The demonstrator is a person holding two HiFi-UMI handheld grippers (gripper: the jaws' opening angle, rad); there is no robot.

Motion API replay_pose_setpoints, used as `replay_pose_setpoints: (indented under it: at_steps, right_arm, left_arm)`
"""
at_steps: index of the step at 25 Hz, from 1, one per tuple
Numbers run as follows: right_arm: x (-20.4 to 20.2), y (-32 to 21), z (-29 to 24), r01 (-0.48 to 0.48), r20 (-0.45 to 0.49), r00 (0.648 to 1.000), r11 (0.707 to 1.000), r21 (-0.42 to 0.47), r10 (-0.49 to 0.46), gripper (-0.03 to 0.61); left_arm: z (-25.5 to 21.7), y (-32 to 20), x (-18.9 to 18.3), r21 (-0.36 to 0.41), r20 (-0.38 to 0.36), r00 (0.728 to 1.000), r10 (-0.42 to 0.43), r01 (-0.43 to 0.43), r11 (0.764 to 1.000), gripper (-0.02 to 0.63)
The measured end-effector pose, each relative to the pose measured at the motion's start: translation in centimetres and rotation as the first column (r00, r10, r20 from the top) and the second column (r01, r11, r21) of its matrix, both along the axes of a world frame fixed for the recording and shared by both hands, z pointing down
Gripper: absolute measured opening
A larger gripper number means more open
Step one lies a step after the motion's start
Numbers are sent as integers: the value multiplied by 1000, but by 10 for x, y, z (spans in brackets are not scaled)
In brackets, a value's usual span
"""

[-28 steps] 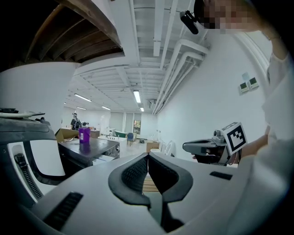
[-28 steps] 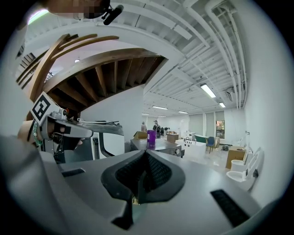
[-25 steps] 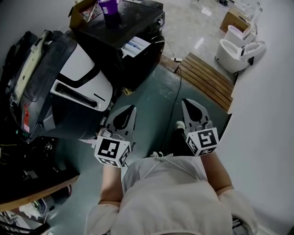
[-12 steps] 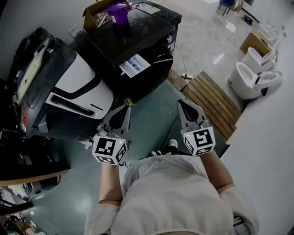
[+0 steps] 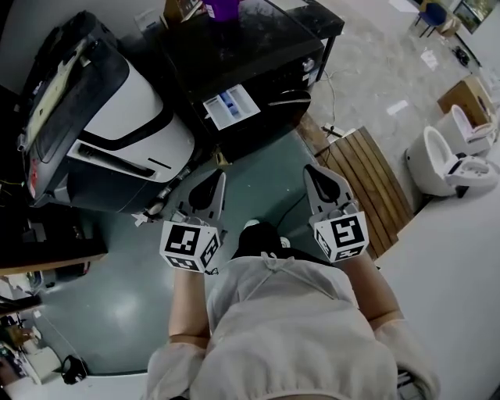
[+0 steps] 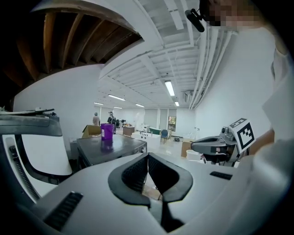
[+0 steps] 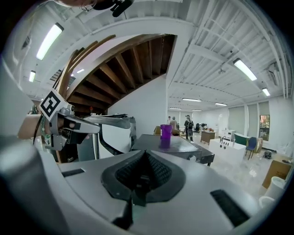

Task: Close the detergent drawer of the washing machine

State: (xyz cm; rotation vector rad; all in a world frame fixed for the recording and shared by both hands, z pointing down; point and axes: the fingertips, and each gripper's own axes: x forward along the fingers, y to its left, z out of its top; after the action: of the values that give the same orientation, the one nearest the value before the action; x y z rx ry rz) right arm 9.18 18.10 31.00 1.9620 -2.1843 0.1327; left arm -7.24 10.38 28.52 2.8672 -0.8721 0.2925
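Detergent drawer (image 5: 229,105) is sticking out of the front of the black washing machine (image 5: 258,55), its blue and white compartments showing. It is sitting lower and nearer the middle of the head view than a second ago. The machine is also filling more of the picture, so the person is evidently closing in on it. The drawer is still open and nothing is touching it yet, so I judge the push is still to come.

At far left, one large white-and-black appliance (image 5: 117,133) is leaning beside the washing machine. Next, the left hand-held gripper (image 5: 219,178) is pointing toward the machine, clenched on nothing, its tips meeting in its own view (image 6: 148,157). One cardboard box (image 5: 181,9) and one purple cup (image 5: 223,8) are resting on the machine's top. The right hand-held gripper (image 5: 311,169) is also clenched and empty, and is hovering well short of the drawer. So there are two grippers and one drawer. Farther right, one wooden pallet (image 5: 371,180) is lying on the floor, with at least one white toilet (image 5: 449,160) beyond it.
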Motion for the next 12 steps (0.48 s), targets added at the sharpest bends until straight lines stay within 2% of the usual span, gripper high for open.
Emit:
replay_pose_setpoints:
  at_steps: [7,12]
  right_arm:
    - [27,-60,25,70,25,997,997,-30,-70,5]
    - [43,-118,46,130,33,991,989,-75,-128,5]
  left_arm:
    - [44,-40,34,-61,23,998,-58,60,996,18]
    - [73,-87,49,-93,29,992,-124,126,988,18]
